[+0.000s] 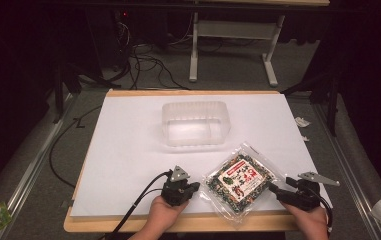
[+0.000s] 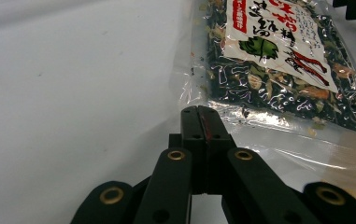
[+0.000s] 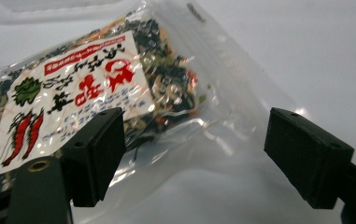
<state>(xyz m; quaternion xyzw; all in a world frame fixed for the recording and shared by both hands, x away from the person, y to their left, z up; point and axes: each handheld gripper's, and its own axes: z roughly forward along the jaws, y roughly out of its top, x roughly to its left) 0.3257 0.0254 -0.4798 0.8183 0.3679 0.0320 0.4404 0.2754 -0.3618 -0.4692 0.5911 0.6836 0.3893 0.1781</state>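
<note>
A flat, clear plastic packet of dark dried greens with a white label printed in red and black characters [image 1: 239, 183] lies on the white sheet [image 1: 128, 150] that covers the wooden-edged table [image 1: 78, 226], turned cornerwise between the two tongs. It sits just to the right of the left gripper [image 1: 194, 187] and just to the left of the right gripper [image 1: 274, 190].

In the left gripper view, the left gripper [image 2: 202, 112] has its two black jaws pressed flat together with nothing between them, the tips just short of the packet's [image 2: 278, 70] clear sealed border; whether they touch the film cannot be told. In the right gripper view, the right gripper [image 3: 194, 149] has its jaws spread wide apart, and the packet's [image 3: 96, 88] near corner of clear film reaches into the gap between them, with neither jaw seen pressing on it.

Beyond both grippers, toward the far side of the sheet, stands a translucent, rectangular plastic tub with ribbed walls [image 1: 218, 112], well apart from the packet. A hand [image 1: 162, 216] holds the left gripper from below, with its black cable trailing off to the left, and another hand [image 1: 308, 220] holds the right gripper, which carries a grey three-cornered plate on top.
</note>
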